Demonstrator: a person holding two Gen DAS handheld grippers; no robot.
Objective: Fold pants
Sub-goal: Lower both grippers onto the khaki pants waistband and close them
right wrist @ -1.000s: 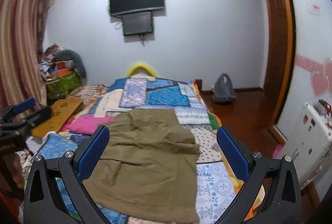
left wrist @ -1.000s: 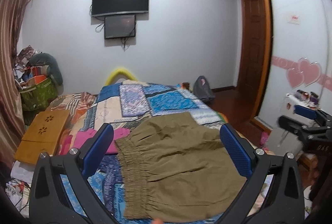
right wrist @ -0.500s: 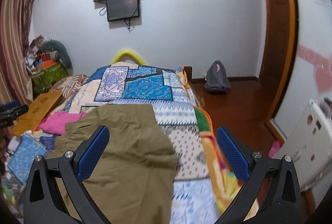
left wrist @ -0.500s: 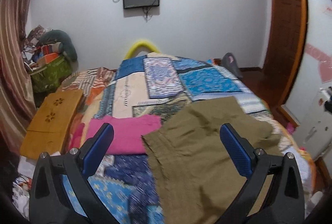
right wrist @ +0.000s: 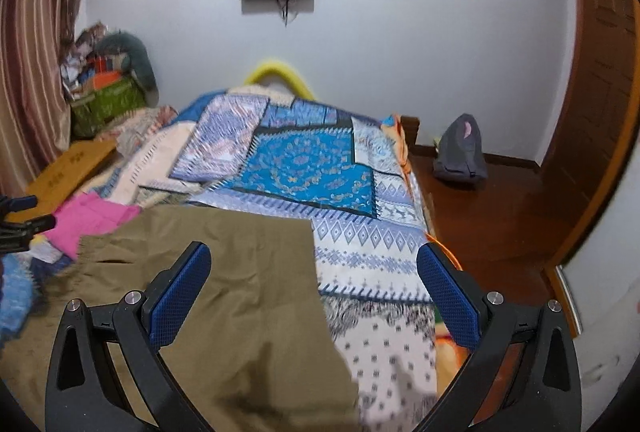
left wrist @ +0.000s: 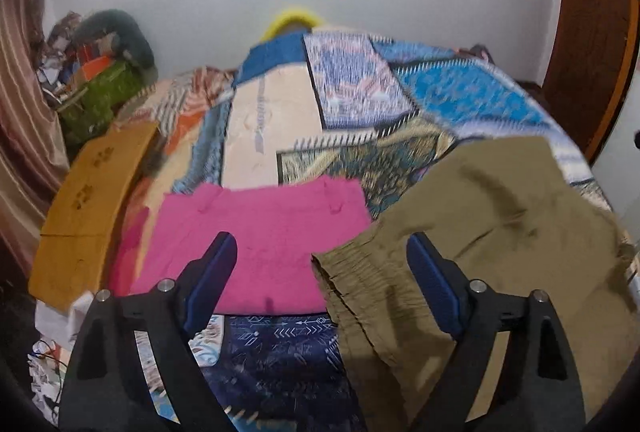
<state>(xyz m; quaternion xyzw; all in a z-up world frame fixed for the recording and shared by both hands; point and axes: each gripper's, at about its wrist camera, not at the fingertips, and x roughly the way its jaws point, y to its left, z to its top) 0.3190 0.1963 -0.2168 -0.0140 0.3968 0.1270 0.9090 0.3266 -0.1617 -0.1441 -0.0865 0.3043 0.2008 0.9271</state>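
Note:
Olive-brown pants (left wrist: 492,216) lie spread on the patchwork bedspread (left wrist: 360,88), elastic waistband toward the left. My left gripper (left wrist: 320,268) hovers over the waistband's corner, its jaws closing but still wide, with the corner below the gap and no pad pressing on cloth. In the right wrist view the same pants (right wrist: 224,280) fill the lower left, their straight leg edge running down the middle. My right gripper (right wrist: 314,276) stands open above that edge, nothing pinched. The left gripper's black body shows at that view's left edge.
A folded pink garment (left wrist: 260,232) lies left of the pants. A flat wooden board (left wrist: 88,200) and a cluttered green box (left wrist: 100,104) sit by the curtain. Right of the bed are the wooden floor, a grey backpack (right wrist: 460,152) and a door.
Both grippers moved forward and dipped toward the bed. The left one swung left to the waistband corner and its jaws narrowed slightly. The right one came over the pants' leg edge.

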